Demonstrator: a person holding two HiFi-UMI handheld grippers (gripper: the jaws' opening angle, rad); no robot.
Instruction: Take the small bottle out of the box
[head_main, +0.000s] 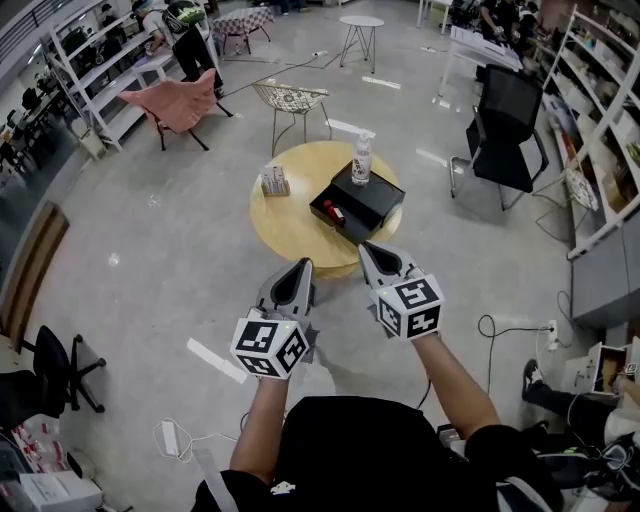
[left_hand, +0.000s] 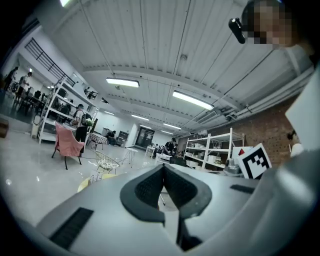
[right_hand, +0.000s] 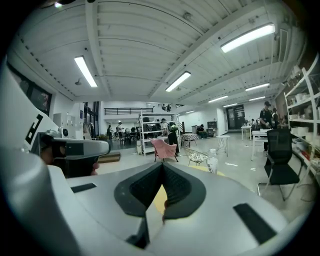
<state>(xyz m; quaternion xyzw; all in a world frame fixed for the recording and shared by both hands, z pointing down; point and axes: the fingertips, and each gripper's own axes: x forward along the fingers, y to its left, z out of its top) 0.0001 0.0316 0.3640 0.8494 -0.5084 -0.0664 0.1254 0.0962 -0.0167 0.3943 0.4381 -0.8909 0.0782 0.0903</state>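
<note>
The left claw (head_main: 302, 266) and right claw (head_main: 367, 250) are both pressed together on nothing. They hover side by side, short of the round tabletop (head_main: 285, 228). The small bottle (head_main: 333, 212), red, lies inside the open black box (head_main: 352, 230) there. A spray bottle (head_main: 361, 160) stands on the box's far half.
</note>
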